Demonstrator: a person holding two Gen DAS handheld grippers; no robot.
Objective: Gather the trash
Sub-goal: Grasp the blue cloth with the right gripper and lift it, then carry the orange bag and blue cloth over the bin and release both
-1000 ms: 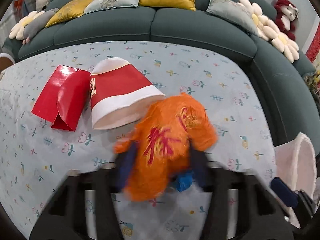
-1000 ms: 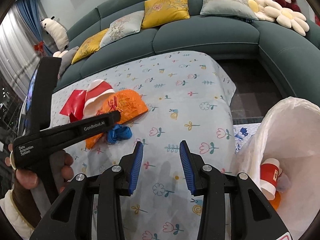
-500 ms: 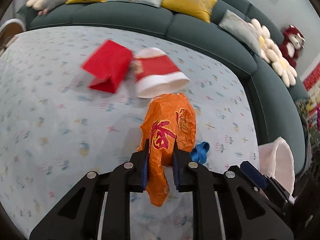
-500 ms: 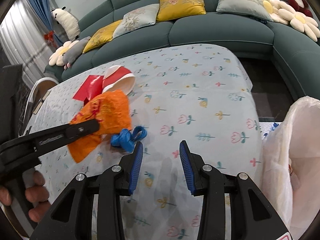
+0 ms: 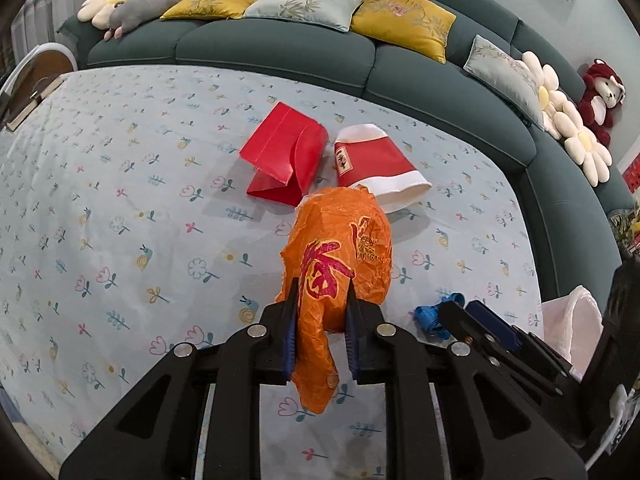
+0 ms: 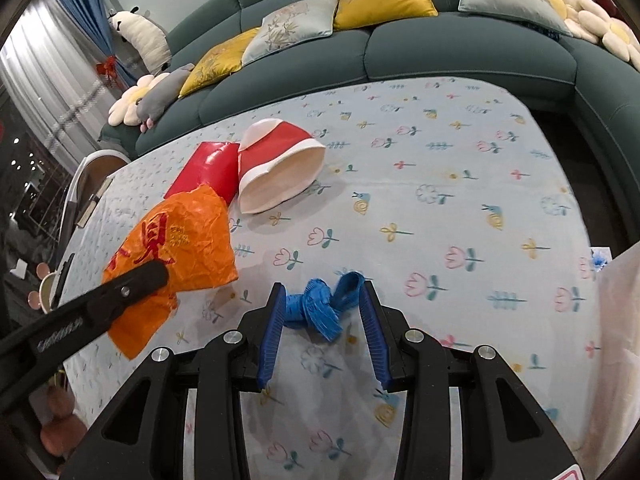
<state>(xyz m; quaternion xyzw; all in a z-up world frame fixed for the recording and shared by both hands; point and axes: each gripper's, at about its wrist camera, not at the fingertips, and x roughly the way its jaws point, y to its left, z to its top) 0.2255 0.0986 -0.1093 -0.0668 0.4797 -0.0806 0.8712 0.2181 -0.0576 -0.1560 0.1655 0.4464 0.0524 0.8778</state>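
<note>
My left gripper (image 5: 320,312) is shut on a crumpled orange plastic bag (image 5: 340,252) and holds it above the table; the bag also shows in the right wrist view (image 6: 180,248). My right gripper (image 6: 322,300) is open, its blue pads on either side of a knotted blue strip (image 6: 320,308) lying on the cloth; the strip also shows in the left wrist view (image 5: 430,316). A red and white paper bucket (image 6: 276,168) lies on its side next to a flattened red carton (image 6: 208,170).
The table wears a pale floral cloth (image 6: 460,200). A teal sofa (image 5: 280,48) with cushions curves around the far side. A white trash bag (image 5: 572,328) stands open at the table's right edge. A chair (image 6: 96,168) stands at the left.
My left gripper has lifted the orange bag up and back from the bucket. My right gripper has moved forward and left, so the blue strip now lies between its open jaws.
</note>
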